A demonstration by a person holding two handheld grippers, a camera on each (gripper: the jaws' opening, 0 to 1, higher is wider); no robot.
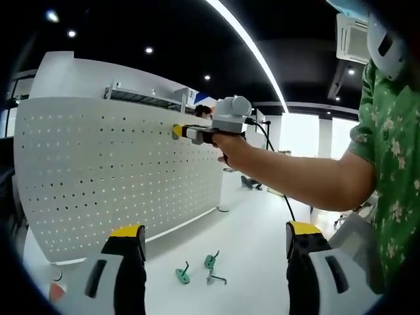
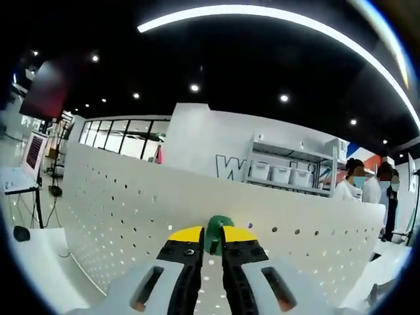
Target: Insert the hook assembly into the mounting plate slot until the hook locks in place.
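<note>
Hook assembly (image 2: 217,233), a green piece, is pinched between the yellow-tipped jaws of the right gripper (image 2: 212,237), which are closed almost together on it. In the right gripper view only its rounded green head is seen, standing up just past the jaw tips and lying against the face of the white perforated mounting plate (image 2: 131,197). Its long axis is judged to run along the jaws and straight into the plate, though the hook end itself is hidden and its pointing cannot be told for certain. Whether it is seated in a slot or merely touching the plate cannot be told.

In the left gripper view the same right gripper (image 1: 178,132) is seen from the side, held by a hand (image 1: 231,148) and pressed tip-first against the upper part of the plate (image 1: 98,170), near its top edge. The right gripper is therefore the nearer one to the plate; the coming push is judged to go straight forward along its jaws.

The left gripper (image 1: 214,241) is held well back from the plate, its jaws spread wide with nothing between them. Two spare green hooks (image 1: 197,269) are seen lying on the white table (image 1: 262,230) below the plate.
</note>
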